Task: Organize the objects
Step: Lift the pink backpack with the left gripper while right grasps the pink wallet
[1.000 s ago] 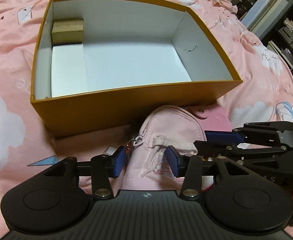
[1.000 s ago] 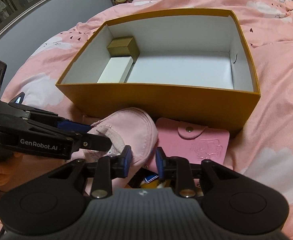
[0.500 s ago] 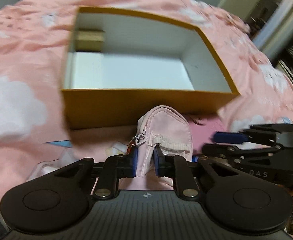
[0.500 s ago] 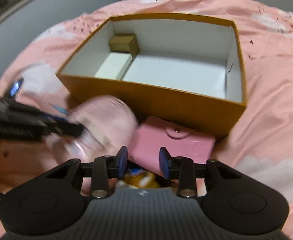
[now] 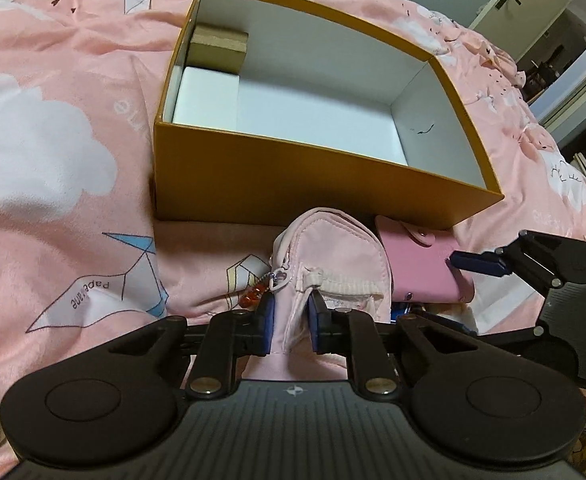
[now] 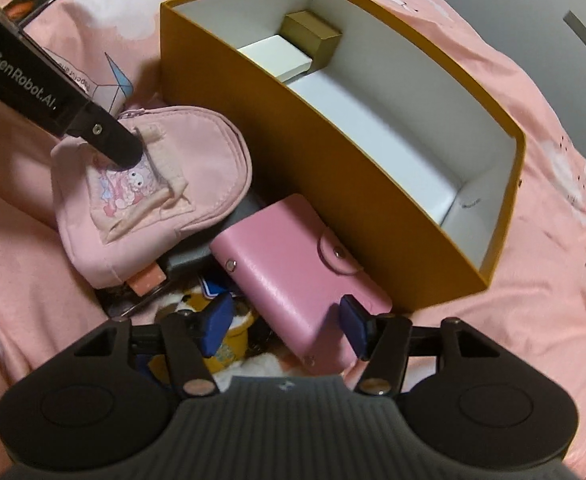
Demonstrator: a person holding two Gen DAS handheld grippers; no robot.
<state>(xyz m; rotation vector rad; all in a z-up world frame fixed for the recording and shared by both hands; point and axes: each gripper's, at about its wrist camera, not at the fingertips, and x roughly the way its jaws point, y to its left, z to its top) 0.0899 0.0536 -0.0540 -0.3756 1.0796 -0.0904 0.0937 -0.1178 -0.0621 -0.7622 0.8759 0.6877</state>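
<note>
My left gripper (image 5: 289,322) is shut on the pale pink zip pouch (image 5: 333,256), which also shows in the right wrist view (image 6: 153,184), just in front of the orange box (image 5: 293,184). The box (image 6: 373,176) is open-topped and holds a small brown carton (image 5: 219,48) and a white flat box (image 5: 207,98) at its far left. My right gripper (image 6: 285,322) is open, its blue pads on either side of the pink snap wallet (image 6: 293,276), which lies against the box's front wall. The wallet also shows in the left wrist view (image 5: 421,268).
Everything sits on a pink bedspread (image 5: 53,160) with cloud prints. Under the pouch and wallet lies a pile of small items: a yellow plush toy (image 6: 221,344), a grey case (image 6: 189,258), a pink tag (image 6: 147,282). A doorway (image 5: 553,40) is at the far right.
My left gripper closed on the pink pouch and lifted its front. My right gripper opened wider and moved right, around the pink wallet.
</note>
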